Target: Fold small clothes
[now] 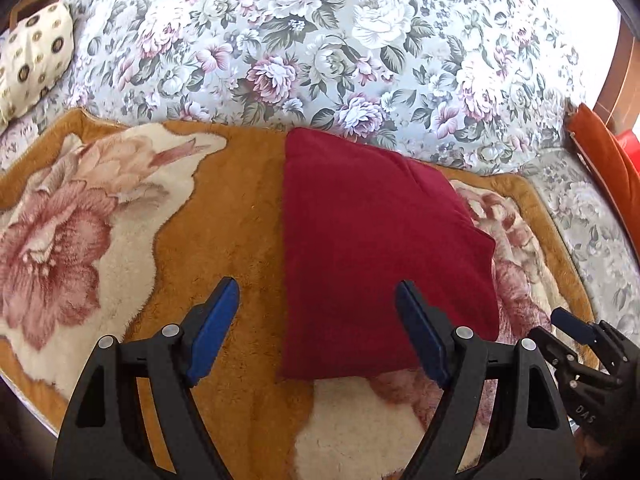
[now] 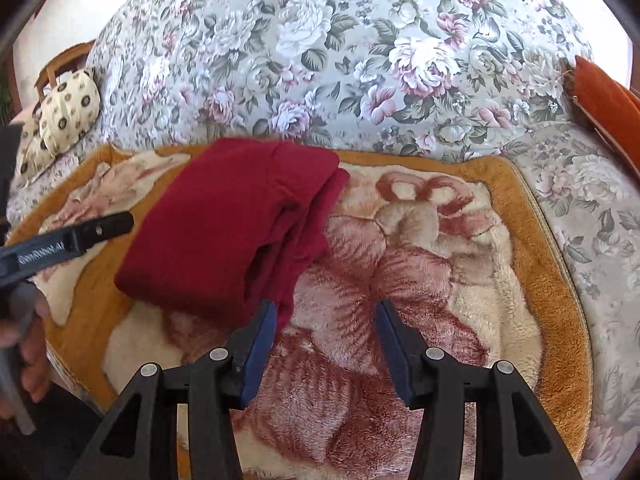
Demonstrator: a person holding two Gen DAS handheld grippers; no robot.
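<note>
Nearest the left wrist lens, the left gripper (image 1: 316, 336) hovers with jaws spread wide, holding nothing; its blue pads (image 1: 214, 330) flank the near left part of the garment (image 1: 376, 256). Left of it, a plush blanket (image 1: 224, 208) with an ochre ground and large pink flowers covers the sofa (image 1: 320, 40) seat. At far left a cream dotted cushion (image 1: 34, 60) lies against the floral sofa back. The garment, dark red and folded into a thick rectangle, lies flat on the blanket at centre, its far edge near the sofa back. At lower right the right gripper (image 1: 570, 326) enters, just beside the garment's right edge; from this view I cannot tell how its jaws stand. An orange cushion (image 1: 608, 168) stands at far right.

From the right wrist view, the left gripper (image 2: 96, 232) shows at far left, just beside the garment (image 2: 224, 228), whose layered folds face right. The right gripper (image 2: 326, 336) hovers over the blanket (image 2: 528, 248) with jaws spread and empty, its left pad (image 2: 260, 344) near the garment's near corner.
</note>
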